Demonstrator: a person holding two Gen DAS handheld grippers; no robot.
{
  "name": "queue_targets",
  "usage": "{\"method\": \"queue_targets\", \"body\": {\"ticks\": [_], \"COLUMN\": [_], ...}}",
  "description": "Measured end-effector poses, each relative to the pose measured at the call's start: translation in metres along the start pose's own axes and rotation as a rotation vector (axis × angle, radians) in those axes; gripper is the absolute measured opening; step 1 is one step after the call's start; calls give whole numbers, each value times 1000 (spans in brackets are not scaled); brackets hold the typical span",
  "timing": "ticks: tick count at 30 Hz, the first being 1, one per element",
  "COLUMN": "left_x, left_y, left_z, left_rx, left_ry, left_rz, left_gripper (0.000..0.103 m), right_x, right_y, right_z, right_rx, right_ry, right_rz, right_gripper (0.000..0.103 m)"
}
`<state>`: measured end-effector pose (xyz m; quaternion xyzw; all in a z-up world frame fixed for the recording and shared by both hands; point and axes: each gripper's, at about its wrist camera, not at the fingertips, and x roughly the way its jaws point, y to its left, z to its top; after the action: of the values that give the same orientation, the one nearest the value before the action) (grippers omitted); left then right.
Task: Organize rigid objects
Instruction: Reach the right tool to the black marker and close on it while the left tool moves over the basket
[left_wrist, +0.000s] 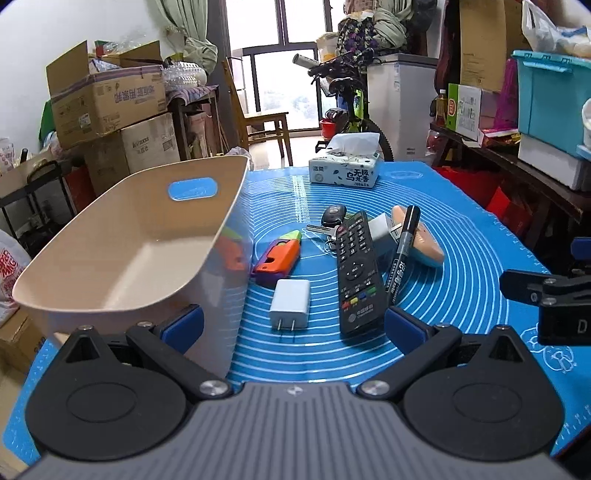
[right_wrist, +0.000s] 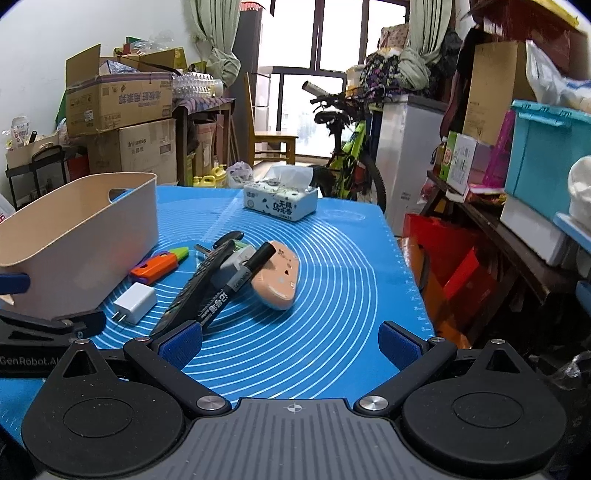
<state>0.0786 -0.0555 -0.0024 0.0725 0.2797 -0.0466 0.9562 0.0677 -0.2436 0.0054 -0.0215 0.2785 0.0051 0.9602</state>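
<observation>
Left jaws: the left gripper (left_wrist: 293, 326) is spread wide with nothing between its blue pads (left_wrist: 184, 325); one pad sits against the outer wall of the beige basket (left_wrist: 207, 284), the other near the close end of the remote.
Right jaws: the right gripper (right_wrist: 290, 343) is also parted and empty, hanging over bare blue mat (right_wrist: 332, 295), its left pad just beside the near ends of the remote and marker.
Nearest targets: the white charger plug (left_wrist: 290, 308) lies prongs toward the left gripper, directly ahead and apart from the pile.
Pile: the black remote (left_wrist: 356, 273) leans on a second white adapter (left_wrist: 382, 230), with the black marker (left_wrist: 402, 251) propped across it and the peach mouse-shaped object (left_wrist: 424, 240) behind; the car key fob (left_wrist: 332, 216) and the orange-green toy knife (left_wrist: 277, 256) lie further in.
Basket: empty in the left view, standing to the left of everything.
Doing it well: I would judge the lone charger the clean first pick; close across its flat sides, not the prongs. Lifting the marker before the remote should keep the stack from sliding.
Pose: both grippers low and near level, pointing along the table, side by side, the right one's finger showing at the left view's right edge.
</observation>
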Motion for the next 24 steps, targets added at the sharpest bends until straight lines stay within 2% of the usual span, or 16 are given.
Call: {"method": "queue_targets", "body": {"ticks": [7, 13, 19, 24], "left_x": [6, -8, -24, -15], "left_y": [-3, -2, 13, 42], "left_z": [4, 20, 48, 64], "left_rx": [1, -3, -10, -7], "left_ry": [8, -37, -123, -118], "left_rz": [-15, -60, -17, 73], "left_gripper": [103, 103, 103, 103], "right_x": [20, 23, 23, 32], "right_y": [-6, -6, -6, -1], "right_z": [2, 5, 16, 27], "right_rx": [-1, -9, -12, -10], "right_ry": [12, 8, -6, -8], "right_rz": [9, 9, 4, 8], "right_gripper": [101, 101, 101, 101]}}
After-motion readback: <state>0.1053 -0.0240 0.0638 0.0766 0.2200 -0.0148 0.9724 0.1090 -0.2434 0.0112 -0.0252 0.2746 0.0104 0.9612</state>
